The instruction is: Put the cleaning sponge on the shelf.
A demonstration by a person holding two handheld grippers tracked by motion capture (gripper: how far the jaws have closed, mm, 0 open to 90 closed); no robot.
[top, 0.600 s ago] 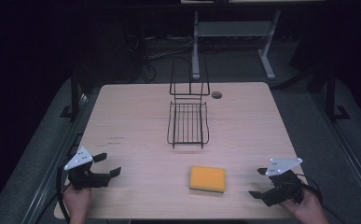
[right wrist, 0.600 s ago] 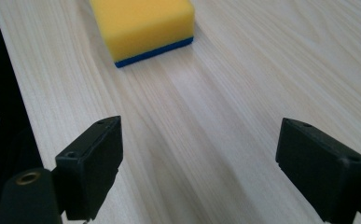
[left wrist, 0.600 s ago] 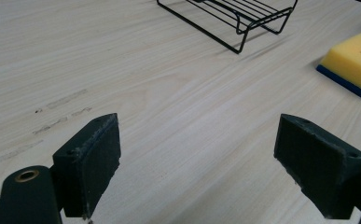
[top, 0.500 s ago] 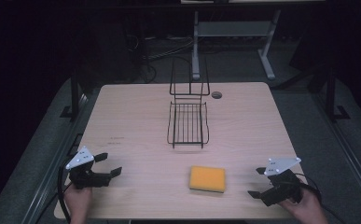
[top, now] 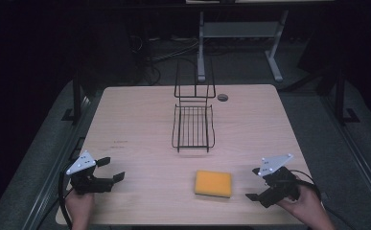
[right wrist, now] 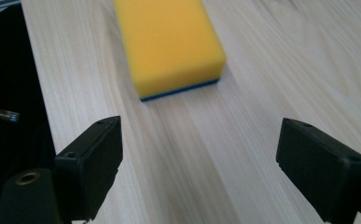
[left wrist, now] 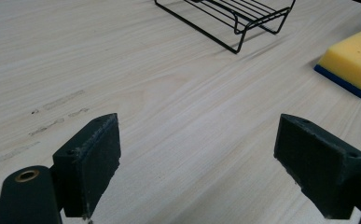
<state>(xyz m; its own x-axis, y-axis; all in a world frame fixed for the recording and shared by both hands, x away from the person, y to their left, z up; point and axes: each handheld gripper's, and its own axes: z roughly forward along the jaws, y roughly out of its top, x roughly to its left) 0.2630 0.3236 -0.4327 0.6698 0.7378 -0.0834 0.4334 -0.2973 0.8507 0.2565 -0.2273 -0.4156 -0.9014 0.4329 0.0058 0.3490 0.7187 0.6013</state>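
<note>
Yellow rectangular sponge with a blue underside [top: 213,183] lies flat on the pale wooden counter [top: 140,124], just ahead of the right tongs [top: 254,184]. Its long axis runs away along their line. Both tongs gape empty, the left tongs [top: 112,168] well apart.

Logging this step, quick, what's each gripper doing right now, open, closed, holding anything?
Left gripper: open, holding nothing.
Right gripper: open, holding nothing, pointed at the yellow sponge.

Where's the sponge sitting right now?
In the high view the yellow sponge lies flat on the table's near edge, just in front of the wire rack, closer to the right claw.
</note>
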